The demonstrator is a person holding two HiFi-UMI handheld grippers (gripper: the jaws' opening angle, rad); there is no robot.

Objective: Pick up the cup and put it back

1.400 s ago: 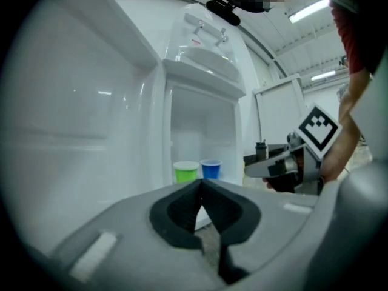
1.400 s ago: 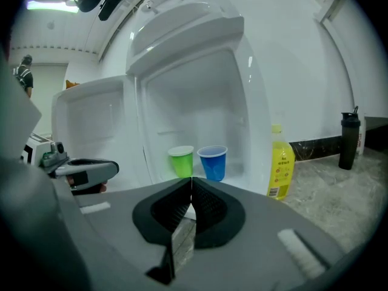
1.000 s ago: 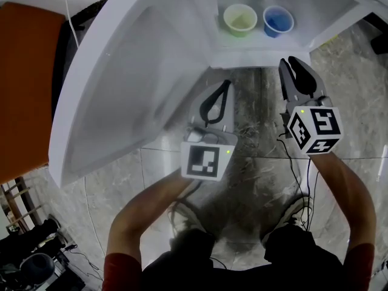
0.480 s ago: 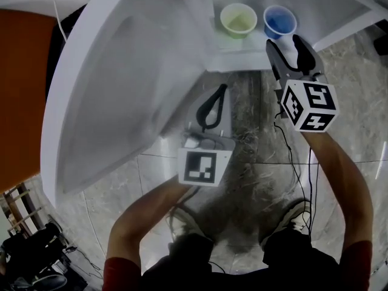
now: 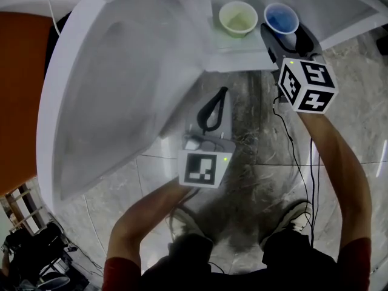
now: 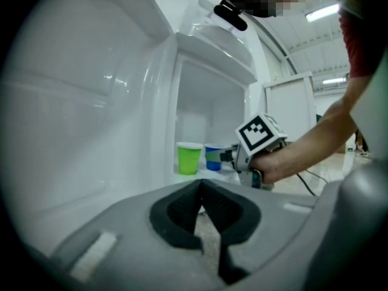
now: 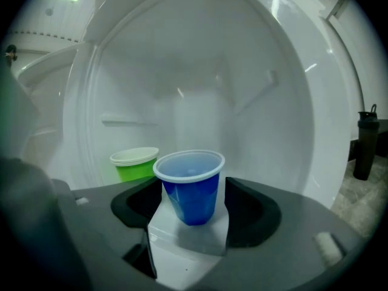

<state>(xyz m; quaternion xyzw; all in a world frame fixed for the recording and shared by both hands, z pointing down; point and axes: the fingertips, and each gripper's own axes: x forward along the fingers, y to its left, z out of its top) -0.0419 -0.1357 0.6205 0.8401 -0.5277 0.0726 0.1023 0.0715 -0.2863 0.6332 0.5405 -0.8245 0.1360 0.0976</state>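
A blue cup [image 5: 280, 18] stands upright on the white fridge shelf [image 5: 237, 58], beside a green cup [image 5: 237, 18] on its left. My right gripper [image 5: 285, 33] reaches onto the shelf. Its jaws have just been opening and now stand wide on either side of the blue cup [image 7: 193, 187], with a gap at each side and no pad pressing. The green cup [image 7: 134, 162] sits behind and to the left. My left gripper [image 5: 222, 92] hangs lower over the marble floor, shut and empty. From the left gripper [image 6: 201, 185] view both cups, green [image 6: 189, 157] and blue [image 6: 213, 157], show ahead.
The open fridge door [image 5: 115, 96] swings out at the left, close to my left gripper. An orange panel [image 5: 21, 90] stands beyond it. Cables [image 5: 292, 156] trail across the marble floor under my right arm. A dark bottle [image 7: 365, 143] stands at the far right.
My right gripper has moved forward from over the floor onto the shelf, and its jaws have spread around the blue cup. The left gripper has stayed almost where it was.
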